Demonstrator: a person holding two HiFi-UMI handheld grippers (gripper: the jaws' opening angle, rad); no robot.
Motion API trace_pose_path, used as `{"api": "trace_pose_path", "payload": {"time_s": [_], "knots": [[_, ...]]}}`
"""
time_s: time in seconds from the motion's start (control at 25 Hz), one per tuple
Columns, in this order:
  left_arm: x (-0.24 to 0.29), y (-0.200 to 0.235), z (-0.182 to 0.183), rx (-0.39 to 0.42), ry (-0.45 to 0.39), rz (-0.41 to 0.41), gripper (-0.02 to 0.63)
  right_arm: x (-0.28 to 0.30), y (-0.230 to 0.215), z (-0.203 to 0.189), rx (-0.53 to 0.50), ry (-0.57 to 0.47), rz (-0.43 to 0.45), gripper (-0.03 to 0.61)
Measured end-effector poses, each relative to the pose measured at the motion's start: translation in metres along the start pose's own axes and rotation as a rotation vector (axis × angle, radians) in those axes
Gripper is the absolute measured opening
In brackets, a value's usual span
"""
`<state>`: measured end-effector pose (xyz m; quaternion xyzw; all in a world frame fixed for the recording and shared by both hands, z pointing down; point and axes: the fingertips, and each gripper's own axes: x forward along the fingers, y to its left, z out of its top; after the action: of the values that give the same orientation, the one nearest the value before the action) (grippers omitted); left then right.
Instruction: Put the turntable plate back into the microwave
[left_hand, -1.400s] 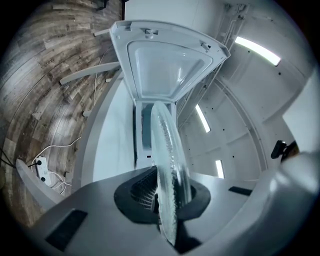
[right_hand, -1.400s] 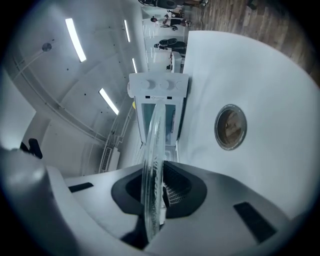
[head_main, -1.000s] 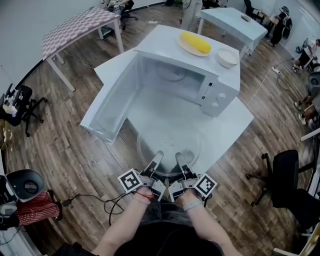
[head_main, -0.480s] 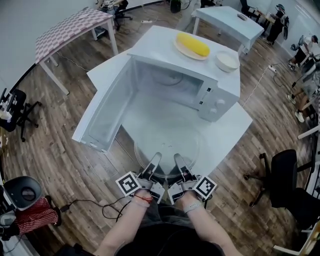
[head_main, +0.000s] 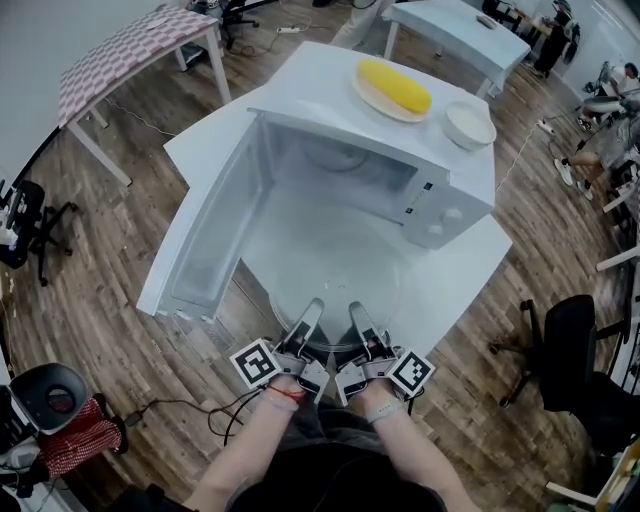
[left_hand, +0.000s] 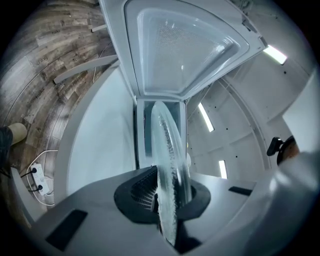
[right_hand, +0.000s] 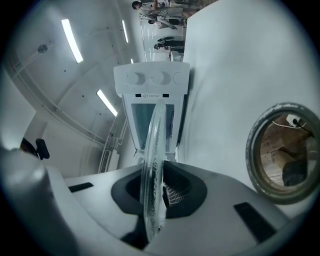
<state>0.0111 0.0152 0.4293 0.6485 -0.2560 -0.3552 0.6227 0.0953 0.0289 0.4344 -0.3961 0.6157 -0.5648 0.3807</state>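
where both grippers clamp it, the turntable plate (head_main: 338, 283) is clear glass.

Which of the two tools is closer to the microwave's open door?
Left. The left tool grips the glass plate on the side toward the open door; the right tool grips it farther right.

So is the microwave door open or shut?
Open: the door stands wide to the left, and the microwave's cavity shows.
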Motion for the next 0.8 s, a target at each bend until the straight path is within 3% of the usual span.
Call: {"api": "trace_pose_path", "payload": {"time_s": [0.8], "knots": [[0.034,0.009,0.033,-0.008,-0.009,0.012,0.035,0.045,-0.005,0.016,0.002,-0.019,0.007,0.040]]}}
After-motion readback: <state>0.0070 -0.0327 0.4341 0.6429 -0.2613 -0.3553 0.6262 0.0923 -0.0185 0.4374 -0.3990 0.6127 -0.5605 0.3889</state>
